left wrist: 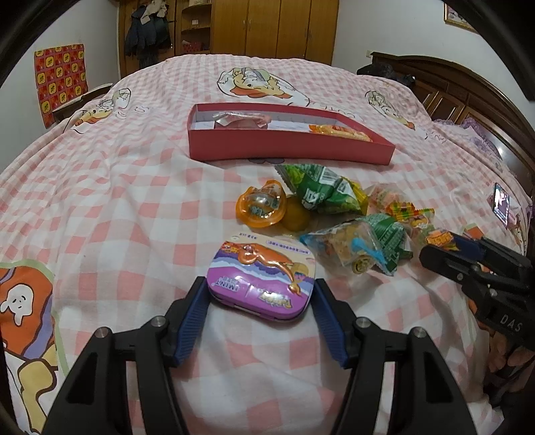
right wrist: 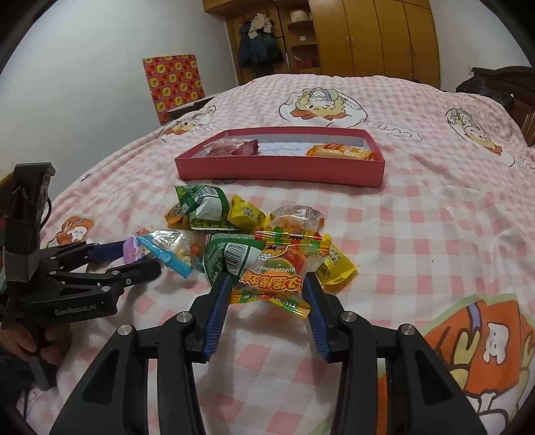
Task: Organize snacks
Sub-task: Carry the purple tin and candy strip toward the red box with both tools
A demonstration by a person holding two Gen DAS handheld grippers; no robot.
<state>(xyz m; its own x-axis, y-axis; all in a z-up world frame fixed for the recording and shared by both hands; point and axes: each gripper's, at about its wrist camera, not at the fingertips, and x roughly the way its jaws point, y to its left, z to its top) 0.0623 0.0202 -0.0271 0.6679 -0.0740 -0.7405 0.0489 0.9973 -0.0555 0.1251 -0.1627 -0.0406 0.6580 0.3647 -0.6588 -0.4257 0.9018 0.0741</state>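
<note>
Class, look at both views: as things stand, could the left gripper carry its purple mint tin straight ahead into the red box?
Probably yes. The left gripper has the purple mint tin between its fingers, and the red box is open-topped with bare floor in its middle. Only the orange jelly cups lie between; lifting over them should clear the way.

Checked bed [left wrist: 117,187], wooden wardrobe [left wrist: 274,26]

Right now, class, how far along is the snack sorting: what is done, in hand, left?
Done: two packets lie in the red box. In hand: the left gripper clamps the purple mint tin; the right gripper clamps the burger gummy packet. Left: the loose pile on the bedspread.
</note>
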